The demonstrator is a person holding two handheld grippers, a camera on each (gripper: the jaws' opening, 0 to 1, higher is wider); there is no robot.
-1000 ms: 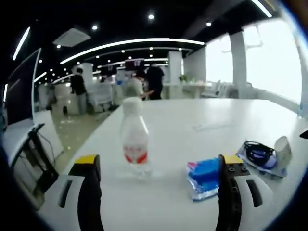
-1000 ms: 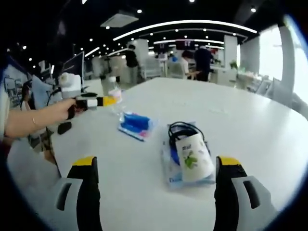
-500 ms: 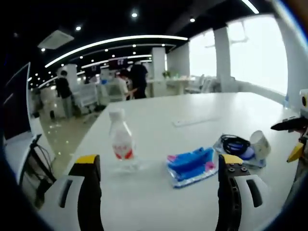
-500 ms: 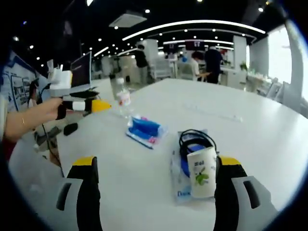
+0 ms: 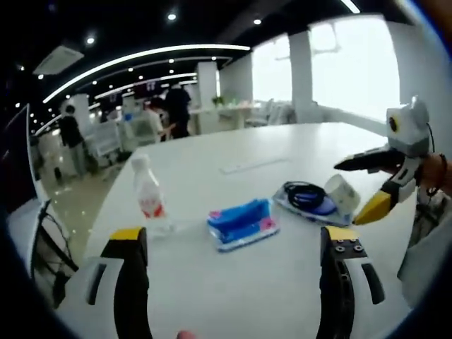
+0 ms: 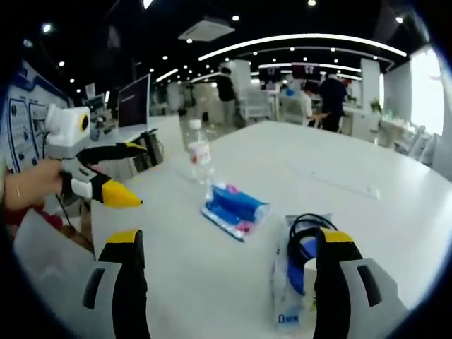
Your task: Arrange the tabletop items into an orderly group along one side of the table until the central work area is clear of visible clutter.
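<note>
The left gripper (image 5: 229, 282) has its jaws wide apart and holds nothing. The right gripper (image 6: 229, 282) is wide open too, and it holds nothing.

Just past the left jaws lies a blue packet (image 5: 242, 223) flat on the white table (image 5: 233, 296). To one side of it stands a small bottle (image 5: 148, 197) with a white cap and a red label. To the other side lies a clear bag (image 5: 308, 203) with a black cord and something blue in it. A paper cup (image 5: 343, 197) lies tipped over on the bag. I cannot tell if anything is in the cup.

All these things sit near one another, close to the table's edge. The middle of the table looks bare.

The bottle is tall and thin, so I think a bump from a jaw could knock it over. The cup is round and could roll away if the bag gets pushed.
</note>
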